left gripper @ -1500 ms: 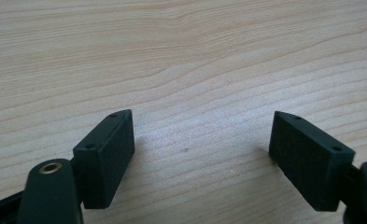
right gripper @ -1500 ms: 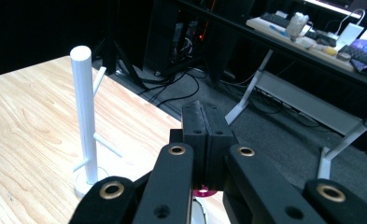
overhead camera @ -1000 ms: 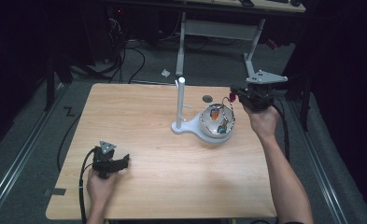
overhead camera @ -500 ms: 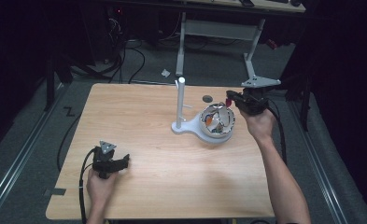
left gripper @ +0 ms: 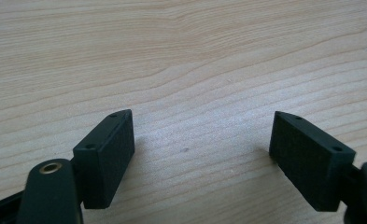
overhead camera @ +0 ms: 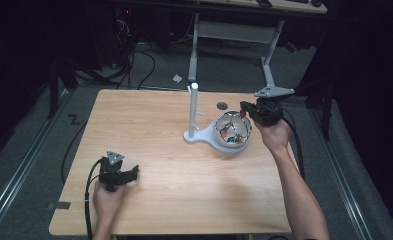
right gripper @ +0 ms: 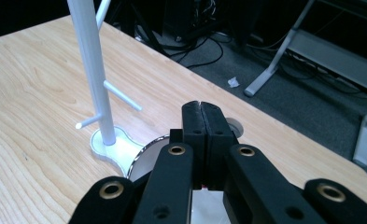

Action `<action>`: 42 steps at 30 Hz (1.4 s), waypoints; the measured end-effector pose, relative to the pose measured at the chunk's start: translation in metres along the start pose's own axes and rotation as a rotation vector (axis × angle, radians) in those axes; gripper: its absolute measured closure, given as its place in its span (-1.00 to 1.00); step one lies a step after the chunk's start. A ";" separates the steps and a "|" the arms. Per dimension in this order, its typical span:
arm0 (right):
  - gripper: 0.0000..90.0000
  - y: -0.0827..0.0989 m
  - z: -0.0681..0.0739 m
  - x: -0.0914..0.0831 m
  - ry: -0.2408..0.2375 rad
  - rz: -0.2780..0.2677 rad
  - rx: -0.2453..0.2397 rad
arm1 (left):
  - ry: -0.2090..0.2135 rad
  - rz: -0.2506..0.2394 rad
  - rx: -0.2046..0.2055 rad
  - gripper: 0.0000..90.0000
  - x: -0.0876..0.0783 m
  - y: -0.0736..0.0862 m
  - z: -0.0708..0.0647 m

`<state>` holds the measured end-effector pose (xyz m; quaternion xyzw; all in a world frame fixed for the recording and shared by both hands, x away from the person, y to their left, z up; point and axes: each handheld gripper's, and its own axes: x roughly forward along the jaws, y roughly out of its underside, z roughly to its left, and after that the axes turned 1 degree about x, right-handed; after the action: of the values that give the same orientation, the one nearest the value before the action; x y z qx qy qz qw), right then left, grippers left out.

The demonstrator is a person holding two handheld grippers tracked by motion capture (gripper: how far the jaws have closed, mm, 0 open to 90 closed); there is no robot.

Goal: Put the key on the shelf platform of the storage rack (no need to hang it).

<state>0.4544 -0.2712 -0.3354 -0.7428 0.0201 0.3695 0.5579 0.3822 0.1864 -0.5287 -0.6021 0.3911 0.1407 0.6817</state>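
From the high view, the right gripper (overhead camera: 246, 111) hangs at the far rim of a shiny metal bowl (overhead camera: 231, 131) holding small colourful pieces (overhead camera: 229, 131) too small to name. A small red bit seems to sit at the jaw tips, but it is too small to be sure. The bowl rests on the wide end of the white stand (overhead camera: 194, 112) base, towards the right of the worktop (overhead camera: 149, 125). The left gripper (overhead camera: 126, 174) lies near the front left corner, well apart from the bowl. A knock on the rim could slide or tip the light bowl, since nothing steadies it.

In the left gripper view, the jaws stand wide apart over bare wood, grasping nothing, so that hand gives no support.

In the right gripper view, the jaws are clenched tight together above the bowl's rim (right gripper: 146, 149), with a trace of red beneath them. Anything pinched there would be held thinly and could drop outside the bowl. The stand's side pegs (right gripper: 123, 96) are near, and a sideways swing might catch them.
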 end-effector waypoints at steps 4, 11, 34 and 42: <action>1.00 0.006 0.000 0.005 -0.006 0.014 0.007 | 0.000 0.000 -0.001 -0.50 0.000 0.000 0.000; 1.00 0.013 0.002 0.011 -0.013 0.029 0.013 | 0.001 -0.001 -0.001 -0.50 0.000 0.000 0.000; 1.00 0.039 0.009 0.037 -0.066 0.106 0.045 | 0.001 0.001 0.001 -0.50 0.000 0.000 0.000; 1.00 0.048 0.016 0.050 -0.082 0.147 0.035 | 0.004 0.000 -0.003 -0.50 0.000 0.000 0.001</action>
<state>0.4615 -0.2566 -0.4048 -0.7137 0.0581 0.4390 0.5427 0.3822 0.1870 -0.5287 -0.6034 0.3921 0.1400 0.6801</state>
